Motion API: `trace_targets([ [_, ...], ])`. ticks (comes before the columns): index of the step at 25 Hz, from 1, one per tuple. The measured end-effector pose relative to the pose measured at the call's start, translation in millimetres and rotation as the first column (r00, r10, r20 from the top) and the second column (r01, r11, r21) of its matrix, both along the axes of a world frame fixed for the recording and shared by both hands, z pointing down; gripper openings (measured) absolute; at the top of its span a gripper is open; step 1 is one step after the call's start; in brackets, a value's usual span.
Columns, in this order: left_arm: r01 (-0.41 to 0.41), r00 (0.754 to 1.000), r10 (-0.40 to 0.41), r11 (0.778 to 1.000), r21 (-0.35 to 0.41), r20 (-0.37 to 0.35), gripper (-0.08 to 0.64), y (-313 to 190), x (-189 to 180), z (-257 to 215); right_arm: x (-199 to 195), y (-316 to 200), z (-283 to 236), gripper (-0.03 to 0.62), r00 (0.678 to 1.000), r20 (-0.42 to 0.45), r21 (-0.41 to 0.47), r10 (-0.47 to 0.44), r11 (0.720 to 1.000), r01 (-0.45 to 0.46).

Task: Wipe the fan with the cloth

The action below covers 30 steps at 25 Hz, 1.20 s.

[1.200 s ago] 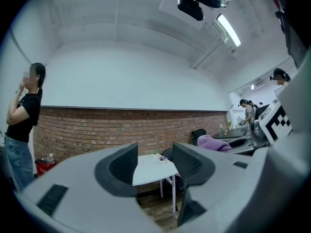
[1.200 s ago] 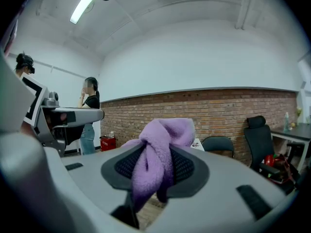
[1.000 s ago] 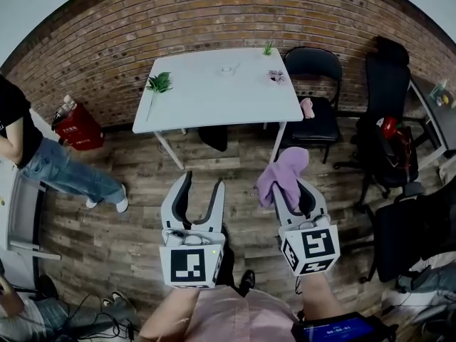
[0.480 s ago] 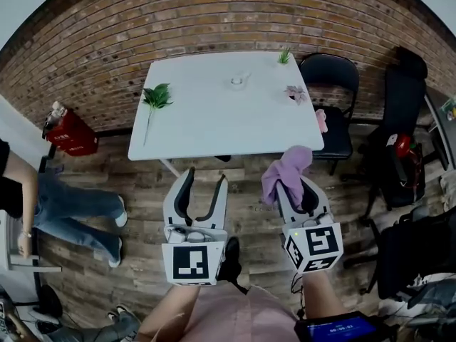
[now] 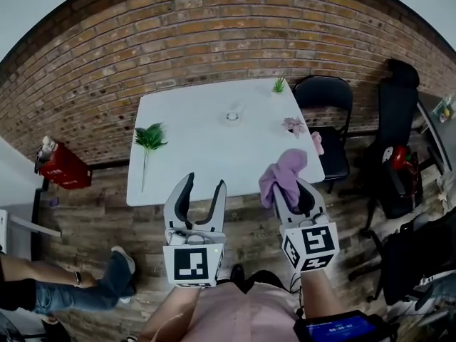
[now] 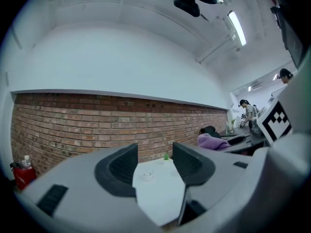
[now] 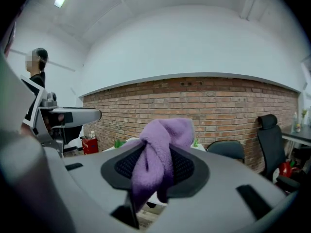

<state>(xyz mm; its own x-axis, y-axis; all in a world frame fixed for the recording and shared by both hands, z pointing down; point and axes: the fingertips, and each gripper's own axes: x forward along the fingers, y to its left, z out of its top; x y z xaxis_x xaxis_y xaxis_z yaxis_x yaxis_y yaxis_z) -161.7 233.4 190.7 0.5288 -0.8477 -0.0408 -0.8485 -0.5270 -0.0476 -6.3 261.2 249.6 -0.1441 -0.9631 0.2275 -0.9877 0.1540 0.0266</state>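
Against the brick wall (image 5: 214, 41) stands a white worktop (image 5: 206, 155). Its long near edge runs just under the tips of both tools in the head view. Its broad middle is bare. A leafy green sprig (image 5: 149, 137) lies near the left edge, a small clear thing (image 5: 232, 116) sits toward the back, a little green plant (image 5: 278, 85) is at the far edge, and a small pinkish thing (image 5: 293, 125) (too small to tell what it is) sits near the right edge. A black chair (image 5: 324, 112) stands close against the right end, with dark office chairs (image 5: 399, 134) beyond it. Left of the worktop, the wooden floor (image 5: 100, 219) lies open as far as a red box (image 5: 60, 171) by the wall and a person's leg (image 5: 78, 291) lower down.

The left hand-held gripper (image 5: 204, 184) has its jaws moderately apart with nothing between them; through the gap only the worktop shows. The right hand-held gripper (image 5: 288, 185) is clamped on the purple cloth (image 5: 283, 169), which bunches up above the pads and hangs down between them, off the worktop.
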Motion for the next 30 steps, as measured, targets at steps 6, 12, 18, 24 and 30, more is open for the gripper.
trace_targets([
  [6,-0.023,0.999,0.024,0.999,-0.036,0.038,0.219,-31.3,8.8,19.7,11.9,-25.7,12.5,0.143,1.0,0.002,-0.032,0.029,0.999,-0.029],
  [12,-0.027,0.999,0.029,0.998,-0.064,0.02,0.219,-65.3,25.6,31.4,26.2,-59.7,28.9,0.143,1.0,0.007,-0.065,0.028,0.998,-0.027],
  [18,0.0,0.996,0.008,0.996,-0.091,0.088,0.219,-119.3,49.5,55.9,53.6,-114.2,52.9,0.143,1.0,0.027,-0.106,0.007,0.994,-0.004],
  [24,0.049,0.99,-0.034,0.993,-0.103,0.14,0.219,-182.8,79.1,55.7,84.2,-190.2,59.2,0.143,0.998,0.059,-0.11,-0.039,0.993,0.045],
  [30,0.104,0.99,-0.099,0.993,-0.047,0.104,0.219,-235.1,98.8,24.5,98.3,-261.9,41.5,0.143,0.993,0.062,-0.064,-0.103,0.992,0.107],
])
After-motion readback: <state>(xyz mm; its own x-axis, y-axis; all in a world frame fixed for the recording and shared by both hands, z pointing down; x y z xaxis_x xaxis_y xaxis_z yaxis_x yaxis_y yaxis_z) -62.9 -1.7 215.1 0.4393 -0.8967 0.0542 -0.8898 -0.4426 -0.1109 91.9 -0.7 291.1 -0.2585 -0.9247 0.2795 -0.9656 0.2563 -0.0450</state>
